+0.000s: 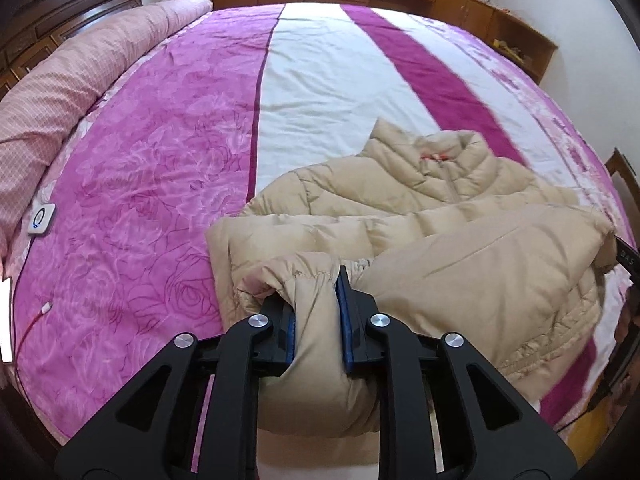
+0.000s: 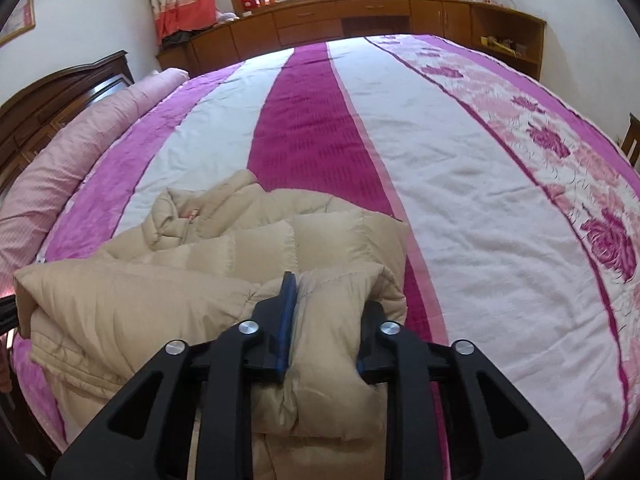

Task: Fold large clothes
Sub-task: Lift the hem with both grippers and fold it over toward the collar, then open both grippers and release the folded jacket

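A beige puffer jacket [image 1: 420, 200] lies on the bed, collar and zip facing up, its lower part doubled over toward the collar. In the left wrist view my left gripper [image 1: 314, 300] is shut on a cuffed, gathered fold of the jacket, and the padded fabric bulges out between the blue pads [image 1: 346, 320]. In the right wrist view my right gripper [image 2: 330, 300] is shut on another thick fold of the same jacket [image 2: 224, 248]. Fabric drapes over its right finger and hides that pad. Both held folds hang a little above the bedspread.
The pink, white and magenta striped bedspread [image 1: 160, 160] stretches far beyond the jacket. A rolled pink quilt [image 1: 80, 80] lies along the dark headboard [image 1: 80, 4]. A small white device [image 1: 41, 219] and a cable [image 1: 44, 308] sit at the left. Wooden cabinets [image 2: 360, 16] line the far wall.
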A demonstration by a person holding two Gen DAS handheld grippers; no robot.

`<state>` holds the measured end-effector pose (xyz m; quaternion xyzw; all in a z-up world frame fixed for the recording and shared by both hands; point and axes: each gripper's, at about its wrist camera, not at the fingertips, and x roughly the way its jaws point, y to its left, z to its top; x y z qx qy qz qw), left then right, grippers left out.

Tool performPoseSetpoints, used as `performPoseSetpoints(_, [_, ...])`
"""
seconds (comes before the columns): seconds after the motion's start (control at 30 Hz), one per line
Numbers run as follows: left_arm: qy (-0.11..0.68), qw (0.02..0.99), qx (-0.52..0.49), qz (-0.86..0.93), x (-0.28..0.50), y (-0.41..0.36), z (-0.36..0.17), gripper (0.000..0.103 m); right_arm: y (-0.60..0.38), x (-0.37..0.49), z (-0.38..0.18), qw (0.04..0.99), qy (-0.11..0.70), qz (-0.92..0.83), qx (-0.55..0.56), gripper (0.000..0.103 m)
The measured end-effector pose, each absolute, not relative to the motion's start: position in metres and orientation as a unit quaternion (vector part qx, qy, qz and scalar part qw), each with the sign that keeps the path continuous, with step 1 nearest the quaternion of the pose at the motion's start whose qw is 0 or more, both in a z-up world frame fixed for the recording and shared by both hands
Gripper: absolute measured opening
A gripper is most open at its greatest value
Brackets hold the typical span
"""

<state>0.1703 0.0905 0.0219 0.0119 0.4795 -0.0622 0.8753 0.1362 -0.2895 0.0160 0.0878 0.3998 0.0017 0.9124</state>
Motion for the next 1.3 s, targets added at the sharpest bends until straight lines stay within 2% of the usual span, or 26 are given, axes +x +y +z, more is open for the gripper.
performPoseSetpoints(0.2, [0.481, 0.875, 0.017, -0.052, 0.185, 0.083, 0.006, 0.023, -0.292, 0.144, 0.003, 0.909, 0.407, -0.001, 0.095, 0.031])
performPoseSetpoints(0.43, [0.482, 0.874, 0.026, -0.060, 0.178, 0.082, 0.016, 0.027, -0.293, 0.139, 0.008, 0.911, 0.402, 0.013, 0.090, 0.035])
performPoseSetpoints(0.53, [0.484, 0.871, 0.028, -0.079, 0.172, 0.083, 0.025, 0.037, -0.296, 0.135, 0.012, 0.910, 0.403, 0.021, 0.100, 0.038])
performPoseSetpoints(0.57, [0.481, 0.872, 0.023, -0.088, 0.169, 0.084, 0.029, 0.048, -0.296, 0.133, 0.013, 0.909, 0.403, 0.023, 0.103, 0.040])
performPoseSetpoints(0.63, [0.473, 0.875, 0.009, -0.106, 0.162, 0.086, 0.036, 0.064, -0.296, 0.129, 0.016, 0.910, 0.400, 0.025, 0.102, 0.044])
performPoseSetpoints(0.67, [0.470, 0.876, 0.006, -0.108, 0.160, 0.086, 0.039, 0.067, -0.296, 0.128, 0.017, 0.911, 0.398, 0.026, 0.104, 0.047])
performPoseSetpoints(0.77, [0.465, 0.879, 0.005, -0.108, 0.149, 0.087, 0.048, 0.072, -0.300, 0.120, 0.022, 0.912, 0.390, 0.032, 0.123, 0.065])
performPoseSetpoints(0.83, [0.453, 0.884, 0.011, -0.110, 0.140, 0.088, 0.056, 0.077, -0.303, 0.112, 0.026, 0.914, 0.382, 0.032, 0.131, 0.069])
performPoseSetpoints(0.93, [0.431, 0.895, 0.026, -0.111, 0.124, 0.089, 0.070, 0.079, -0.306, 0.100, 0.036, 0.921, 0.366, 0.026, 0.132, 0.083])
performPoseSetpoints(1.1, [0.420, 0.899, 0.041, -0.113, 0.102, 0.096, 0.081, 0.080, -0.314, 0.079, 0.053, 0.931, 0.345, 0.029, 0.116, 0.084])
performPoseSetpoints(1.3, [0.427, 0.896, 0.062, -0.099, 0.090, 0.104, 0.071, 0.080, -0.324, 0.061, 0.048, 0.925, 0.370, 0.033, 0.077, 0.084])
